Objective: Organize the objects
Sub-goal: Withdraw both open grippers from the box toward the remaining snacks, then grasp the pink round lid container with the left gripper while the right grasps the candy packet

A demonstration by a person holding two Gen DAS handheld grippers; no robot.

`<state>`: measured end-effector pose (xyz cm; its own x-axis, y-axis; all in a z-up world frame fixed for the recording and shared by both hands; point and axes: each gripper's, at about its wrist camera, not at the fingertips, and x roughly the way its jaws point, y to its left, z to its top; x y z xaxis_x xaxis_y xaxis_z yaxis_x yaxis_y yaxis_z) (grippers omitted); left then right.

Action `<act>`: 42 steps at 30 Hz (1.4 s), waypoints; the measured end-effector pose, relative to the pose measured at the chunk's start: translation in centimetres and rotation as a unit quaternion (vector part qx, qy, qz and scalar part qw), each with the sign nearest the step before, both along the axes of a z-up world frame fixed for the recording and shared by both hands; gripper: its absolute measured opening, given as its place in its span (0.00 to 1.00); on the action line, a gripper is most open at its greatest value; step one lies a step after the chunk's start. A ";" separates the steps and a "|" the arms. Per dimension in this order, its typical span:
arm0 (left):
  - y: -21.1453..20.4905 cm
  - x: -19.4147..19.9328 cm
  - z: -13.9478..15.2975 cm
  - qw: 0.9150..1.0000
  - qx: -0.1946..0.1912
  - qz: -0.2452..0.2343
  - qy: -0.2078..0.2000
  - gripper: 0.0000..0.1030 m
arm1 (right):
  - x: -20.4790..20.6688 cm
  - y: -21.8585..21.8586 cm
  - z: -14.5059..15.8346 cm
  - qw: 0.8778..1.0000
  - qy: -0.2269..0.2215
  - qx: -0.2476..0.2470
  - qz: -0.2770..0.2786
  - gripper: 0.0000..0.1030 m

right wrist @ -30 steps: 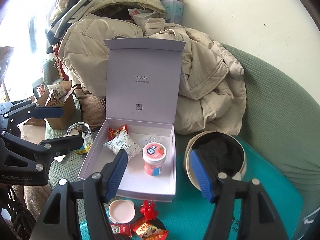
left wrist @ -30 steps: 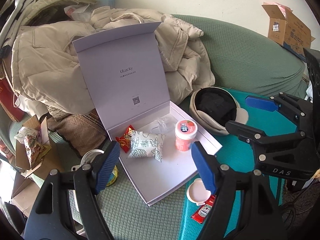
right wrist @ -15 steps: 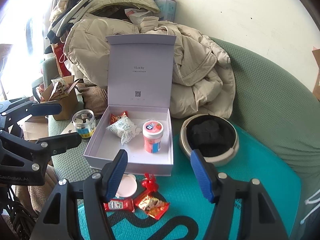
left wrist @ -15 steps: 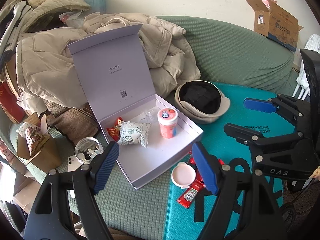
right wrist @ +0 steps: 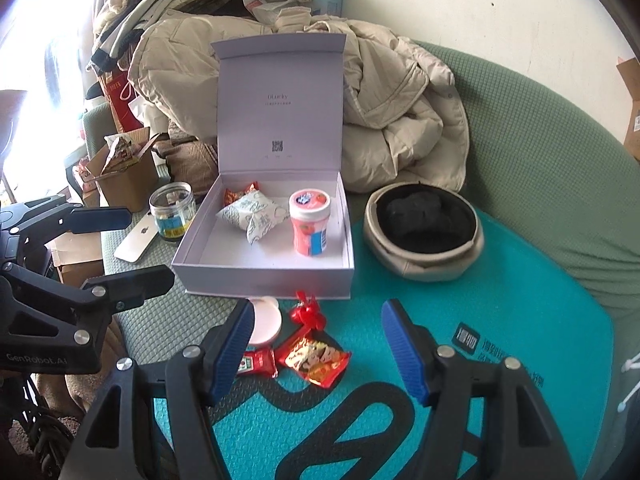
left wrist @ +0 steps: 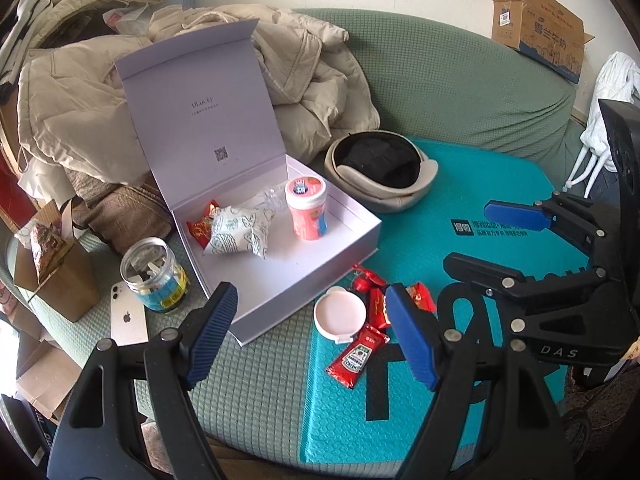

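Note:
A pale lilac gift box (left wrist: 320,276) (right wrist: 264,272) lies with its lid standing up. Inside it are a pink bottle (left wrist: 307,212) (right wrist: 310,222), a white patterned pouch (left wrist: 238,232) (right wrist: 252,216) and a red wrapper (left wrist: 200,228). In front of the box, on the teal mat, lie a round pink lid (left wrist: 340,315) (right wrist: 265,320), a ketchup sachet (left wrist: 356,358) (right wrist: 256,362), a red snack packet (right wrist: 314,358) and small red sweets (left wrist: 370,276) (right wrist: 308,314). My left gripper (left wrist: 310,336) hangs open above the box's front corner. My right gripper (right wrist: 318,354) is open over the loose packets.
A beige cap (left wrist: 380,168) (right wrist: 424,232) lies upturned right of the box. A glass jar (left wrist: 154,276) (right wrist: 173,210) and a white phone (left wrist: 128,320) (right wrist: 136,238) sit to its left, beside a brown carton (left wrist: 56,276). Padded jackets (left wrist: 304,76) pile up behind on the green sofa.
Both grippers have drawn back from the box and sunk a little, so the loose packets and pink lid on the mat have come into view. Both sets of jaws stayed open.

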<state>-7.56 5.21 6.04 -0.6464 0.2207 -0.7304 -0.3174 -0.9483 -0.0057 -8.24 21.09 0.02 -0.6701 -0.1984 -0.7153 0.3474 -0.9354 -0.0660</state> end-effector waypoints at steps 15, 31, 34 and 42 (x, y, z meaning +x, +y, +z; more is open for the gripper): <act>-0.1 -1.2 -6.1 0.997 0.002 -0.002 -0.076 0.73 | -1.6 -0.1 -6.1 0.997 -0.081 -0.002 -0.005 0.66; 1.5 -3.5 -10.0 0.994 -0.010 -0.042 -0.103 0.73 | -4.8 1.0 -10.7 0.991 -0.133 -0.001 -0.016 0.71; 1.6 -4.2 -10.5 0.993 -0.008 -0.043 -0.109 0.73 | -5.5 1.2 -11.4 0.989 -0.144 -0.012 -0.018 0.71; 0.9 -5.4 -11.5 0.993 -0.009 -0.040 -0.112 0.73 | -7.3 0.8 -13.3 0.984 -0.171 -0.031 -0.028 0.71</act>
<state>-13.00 6.14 -5.48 -0.4476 0.2512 -0.8582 -0.3844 -0.9206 -0.0689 -15.56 21.85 -13.28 -0.4035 -0.2179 -0.8886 0.2873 -0.9523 0.1031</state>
